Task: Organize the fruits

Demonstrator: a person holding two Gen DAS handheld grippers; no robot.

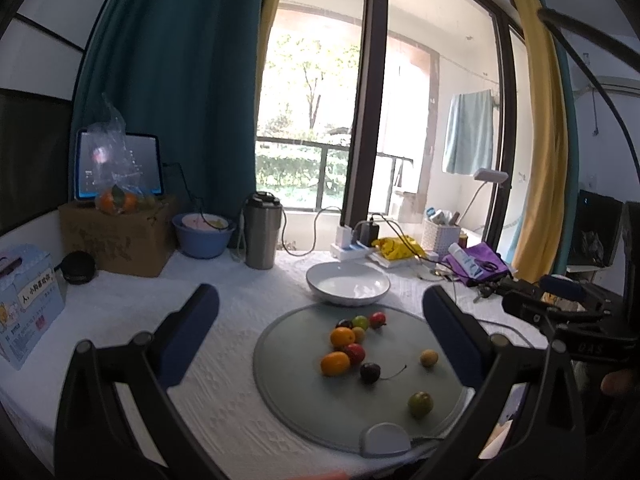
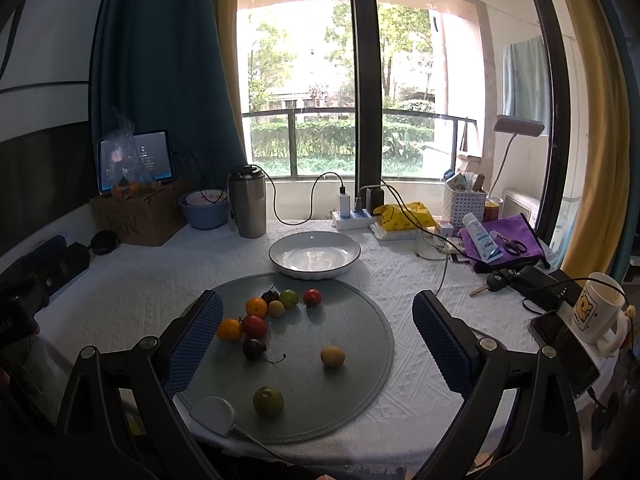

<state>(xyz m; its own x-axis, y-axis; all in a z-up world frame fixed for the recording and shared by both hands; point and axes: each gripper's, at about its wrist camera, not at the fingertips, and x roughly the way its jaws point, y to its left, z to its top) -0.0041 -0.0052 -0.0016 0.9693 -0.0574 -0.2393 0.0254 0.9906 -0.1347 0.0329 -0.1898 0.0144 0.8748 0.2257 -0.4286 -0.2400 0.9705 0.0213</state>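
Both the left gripper (image 1: pixel 320 332) and the right gripper (image 2: pixel 318 320) hang wide open above the desk (image 2: pixel 400 280), holding nothing. Small mixed fruits (image 2: pixel 256 326) lie scattered on the round grey-green placemat (image 2: pixel 352 320). The empty white ceramic bowl with a dark rim (image 2: pixel 314 256) sits just beyond the placemat.

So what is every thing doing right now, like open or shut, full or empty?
left gripper: open, holding nothing
right gripper: open, holding nothing
white bowl: empty, upright
grey round mat: lying flat, fruits loose on it
dark cherry: lying on the mat, stem on
steel tumbler: upright, lid on
tablet: screen lit
mug: upright
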